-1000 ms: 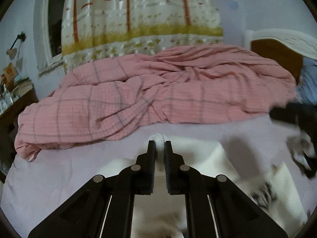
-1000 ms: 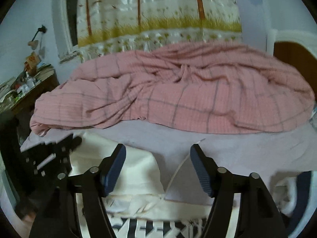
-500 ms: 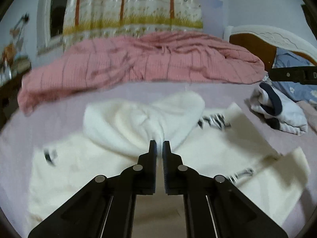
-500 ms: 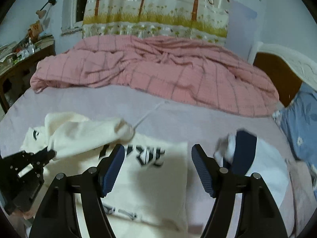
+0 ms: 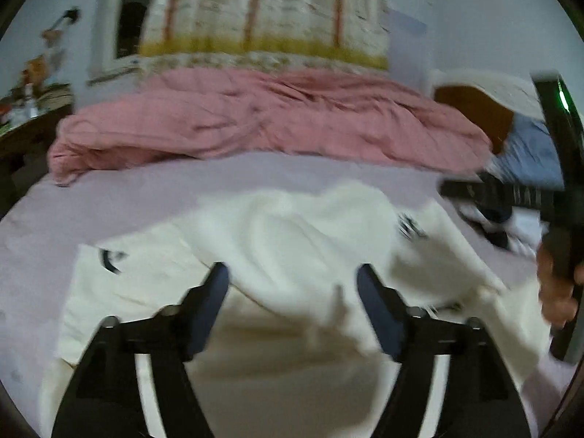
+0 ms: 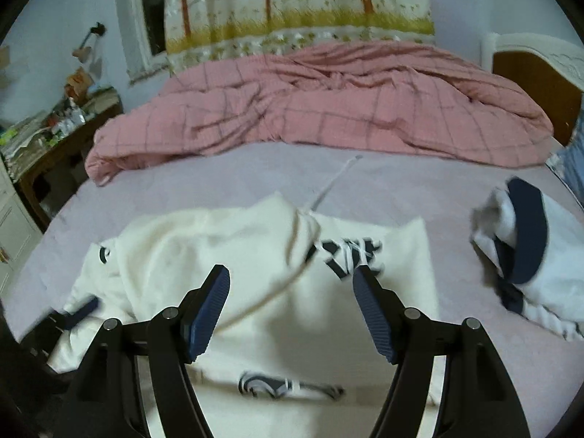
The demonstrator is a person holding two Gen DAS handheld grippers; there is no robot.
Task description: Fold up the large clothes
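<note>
Cream hoodie (image 6: 262,255), one; claws (image 5: 292,288) two.

Bare lilac bed sheet (image 6: 383,182) lies open between the cream hoodie (image 6: 226,241) and the heaped pink quilt (image 6: 328,109); a white-and-navy garment (image 6: 525,248) crowds the right.

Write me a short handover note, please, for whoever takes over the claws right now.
Left claw: open, jaws just opened after letting go of the hoodie; nothing between the pads.
Right claw: open, empty, above the hoodie's print.
Hoodie: cream, spread on the bed sheet, hood flopped over the chest, one drawstring trailing toward the pink quilt.
A second white and navy garment lies bunched to the right.
Done: hoodie laid out.
Left: smooth the hood, fold sleeves and body; then probably the second garment.
</note>
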